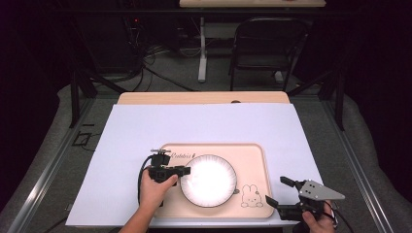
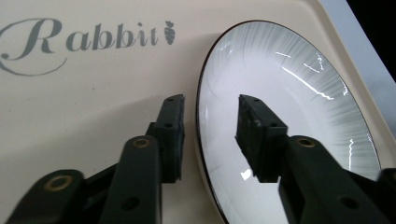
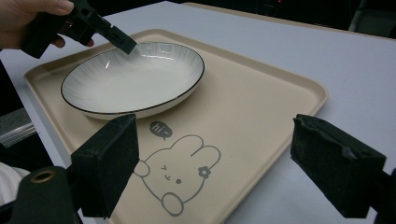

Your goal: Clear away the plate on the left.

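A white plate (image 1: 209, 180) with a thin dark rim and grey ray pattern lies on a beige tray (image 1: 252, 155) printed with "Rabbit" and a bunny drawing. My left gripper (image 1: 187, 170) is at the plate's left edge. In the left gripper view the plate (image 2: 289, 79) has its rim between the jaws of the left gripper (image 2: 210, 135), one over the tray (image 2: 93, 93), one over the plate's inside, with gaps on both sides. My right gripper (image 1: 276, 190) is wide open by the tray's front right corner, holding nothing. From there, the right gripper (image 3: 219, 144) faces the tray (image 3: 261, 107), plate (image 3: 135, 77) and left gripper (image 3: 116, 39).
The tray rests on a white sheet (image 1: 204, 124) covering a wooden table (image 1: 204, 97). A black folding chair (image 1: 267, 43) and a desk leg (image 1: 202, 48) stand beyond the table's far edge. Metal rails (image 1: 53, 160) run along both sides.
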A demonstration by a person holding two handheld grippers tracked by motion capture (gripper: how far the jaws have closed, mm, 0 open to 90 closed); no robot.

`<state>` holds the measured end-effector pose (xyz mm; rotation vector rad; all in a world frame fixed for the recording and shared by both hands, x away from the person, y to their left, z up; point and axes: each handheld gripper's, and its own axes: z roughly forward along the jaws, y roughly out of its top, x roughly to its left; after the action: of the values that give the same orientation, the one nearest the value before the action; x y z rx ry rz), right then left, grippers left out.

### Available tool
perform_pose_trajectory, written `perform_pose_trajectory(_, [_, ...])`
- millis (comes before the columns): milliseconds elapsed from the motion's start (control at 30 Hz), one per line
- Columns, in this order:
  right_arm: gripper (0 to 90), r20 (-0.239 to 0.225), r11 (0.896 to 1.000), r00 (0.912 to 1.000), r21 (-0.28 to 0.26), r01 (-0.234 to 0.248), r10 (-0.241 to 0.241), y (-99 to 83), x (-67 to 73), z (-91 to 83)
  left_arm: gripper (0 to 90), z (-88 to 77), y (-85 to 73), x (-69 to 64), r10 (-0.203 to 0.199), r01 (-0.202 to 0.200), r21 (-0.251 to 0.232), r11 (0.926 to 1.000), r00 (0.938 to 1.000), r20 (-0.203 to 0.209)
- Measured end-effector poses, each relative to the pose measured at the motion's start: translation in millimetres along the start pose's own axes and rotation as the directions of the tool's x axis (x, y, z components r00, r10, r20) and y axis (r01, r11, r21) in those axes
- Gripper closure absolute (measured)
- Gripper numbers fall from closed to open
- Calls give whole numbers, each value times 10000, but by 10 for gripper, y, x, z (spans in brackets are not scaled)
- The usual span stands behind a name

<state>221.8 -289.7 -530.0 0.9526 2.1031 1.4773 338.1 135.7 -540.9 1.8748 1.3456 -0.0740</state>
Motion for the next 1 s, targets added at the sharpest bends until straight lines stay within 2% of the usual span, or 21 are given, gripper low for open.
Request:
perform_pose_trajectory(67, [149, 2, 10000, 10000, -2, 3, -3, 0, 0, 1, 523, 7, 4, -31, 458, -461, -133, 9988, 9988, -196])
perform_pose_trajectory(233, [149, 1, 10000, 10000, 10, -7, 7, 0, -1, 1, 441, 3, 19, -113, 959, -974, -293, 9948, 9943, -469])
perform_pose_trajectory(333, [149, -4, 10000, 10000, 14, -15, 15, 0, -2, 2, 408, -11, 23, -162, 1519, -1554, -327, 9873, 9843, -900])
perform_pose_trajectory(467, [149, 1, 10000, 10000, 17, -18, 18, 0, -1, 2, 389, -47, 33, -192, 1928, -1995, -415, 9790, 9728, -1282])
perform_pose_trajectory(633, [149, 5, 10000, 10000, 5, -22, 22, 0, -2, 4, 380, -132, 48, -200, 2180, -2302, -627, 9711, 9630, -1582])
perform_pose_trajectory(700, [149, 8, 10000, 10000, 1, -24, 24, 0, -1, 3, 378, -182, 53, -196, 2099, -2242, -780, 9714, 9647, -1588])
perform_pose_trajectory(867, [149, 11, 10000, 10000, 10, -25, 25, 0, -2, 2, 378, -344, 69, -147, 2051, -2259, -1042, 9686, 9622, -1793])
perform_pose_trajectory(1000, [149, 8, 10000, 10000, 4, -27, 27, 0, -4, 0, 378, -490, 53, -65, 1810, -2107, -1330, 9685, 9617, -2057])
